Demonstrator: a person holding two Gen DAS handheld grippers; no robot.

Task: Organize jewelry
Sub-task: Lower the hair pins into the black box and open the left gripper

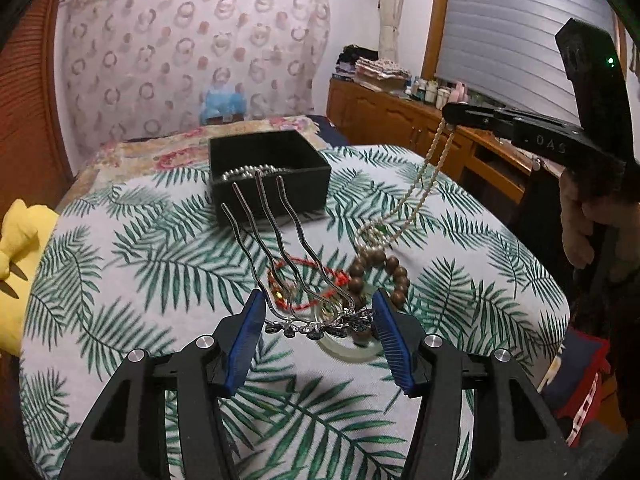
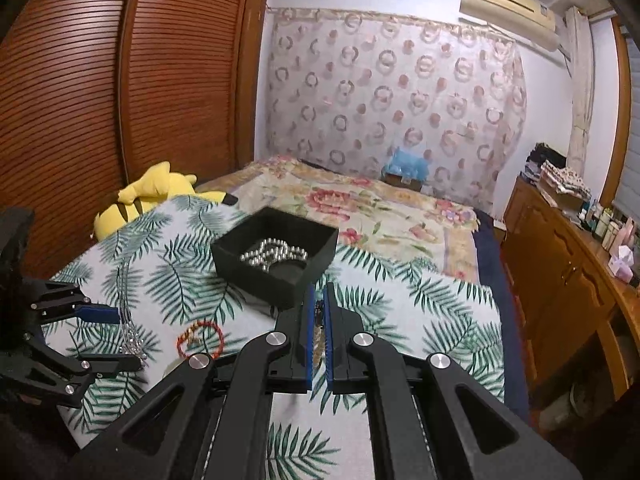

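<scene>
While the left hand-held gripper [image 1: 318, 322] pinches a stiff metal hair comb [image 1: 280, 240] by its ornate spine, the right hand-held gripper [image 2: 319, 312], closed, dangles a limp pearl necklace [image 1: 424, 184] toward the box [image 1: 276, 160] at 12 o'clock.

The hair comb [image 1: 276, 240] is bright polished metal, its prongs smooth and wavy. The tablecloth [image 1: 120, 240] is matt printed fabric. The box [image 2: 276, 256] looks dull black, holding glossy silver beads [image 2: 276, 254]. The beaded bracelet [image 1: 384, 276] seems brown wood, the pearl necklace [image 1: 424, 184] pale and softly shiny. Blue ribbed pads [image 1: 250, 336] face matt black plastic fingers.
</scene>
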